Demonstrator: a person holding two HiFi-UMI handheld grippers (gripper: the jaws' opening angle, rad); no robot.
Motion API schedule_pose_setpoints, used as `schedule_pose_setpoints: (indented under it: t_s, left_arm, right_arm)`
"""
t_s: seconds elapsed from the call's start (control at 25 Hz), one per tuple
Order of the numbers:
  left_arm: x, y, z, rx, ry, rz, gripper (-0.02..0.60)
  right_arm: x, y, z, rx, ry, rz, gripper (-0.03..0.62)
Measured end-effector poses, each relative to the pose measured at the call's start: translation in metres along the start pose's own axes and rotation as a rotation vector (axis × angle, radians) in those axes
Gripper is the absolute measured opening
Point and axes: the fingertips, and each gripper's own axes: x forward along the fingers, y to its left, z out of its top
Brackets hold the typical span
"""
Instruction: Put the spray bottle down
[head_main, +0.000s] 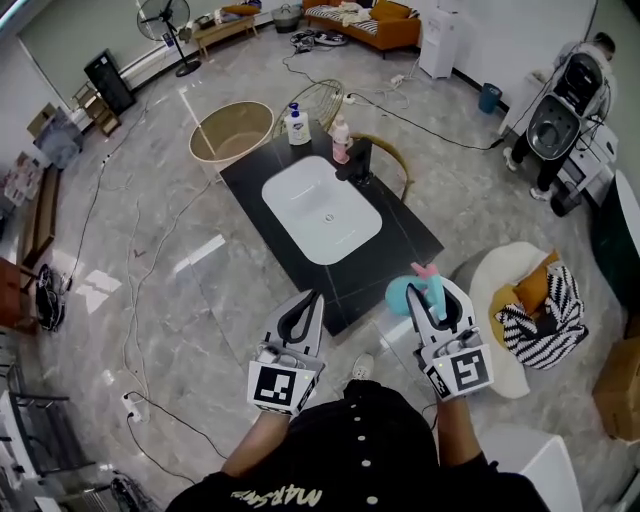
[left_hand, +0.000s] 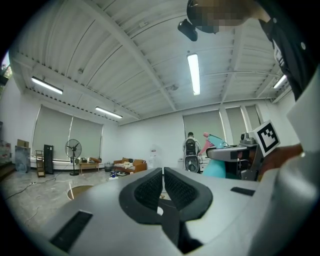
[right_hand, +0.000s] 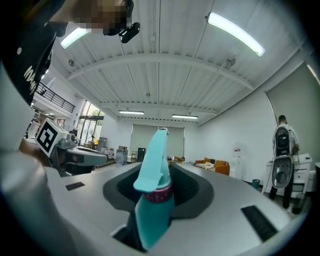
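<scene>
A teal spray bottle (head_main: 412, 292) with a pink collar and trigger is clamped in my right gripper (head_main: 436, 300), held level near the front corner of the black table (head_main: 408, 240). In the right gripper view the spray bottle (right_hand: 154, 200) stands upright between the dark pads, its nozzle pointing away. My left gripper (head_main: 304, 312) is shut with nothing in it, hovering over the floor just short of the table's near edge. In the left gripper view its pads (left_hand: 150, 189) are pressed together, and the bottle (left_hand: 216, 150) shows at the right.
A white basin (head_main: 321, 209) is set in the black table, with a white pump bottle (head_main: 297, 126), a pink bottle (head_main: 341, 140) and a black tap (head_main: 358, 160) at its far end. A round wooden tub (head_main: 231, 131) stands beyond. A white chair (head_main: 520, 310) with striped cloth is at the right. Cables cross the floor.
</scene>
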Motion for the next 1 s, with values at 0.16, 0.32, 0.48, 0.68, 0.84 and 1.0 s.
schedule_pose_setpoints:
  t_s: [0.16, 0.32, 0.48, 0.68, 0.84, 1.0]
  left_arm:
    - [0.034, 0.008, 0.005, 0.001, -0.004, 0.043, 0.021]
    - [0.050, 0.016, 0.002, -0.010, 0.003, 0.083, 0.021]
    - [0.057, 0.021, -0.004, -0.006, 0.022, 0.095, 0.021]
    - [0.058, 0.046, -0.010, -0.012, 0.044, 0.123, 0.021]
    - [0.061, 0.059, -0.014, -0.024, 0.069, 0.109, 0.021]
    - [0.061, 0.076, -0.018, -0.050, 0.071, 0.102, 0.021]
  right_arm:
    - [0.027, -0.027, 0.000, 0.005, -0.007, 0.043, 0.126]
    - [0.048, -0.039, -0.009, 0.012, 0.002, 0.095, 0.126]
    - [0.070, -0.040, -0.021, 0.022, 0.020, 0.128, 0.126]
    - [0.098, -0.027, -0.029, 0.029, 0.032, 0.167, 0.126]
    - [0.115, -0.020, -0.031, 0.042, 0.039, 0.174, 0.126]
    - [0.136, -0.007, -0.049, 0.052, 0.065, 0.203, 0.126]
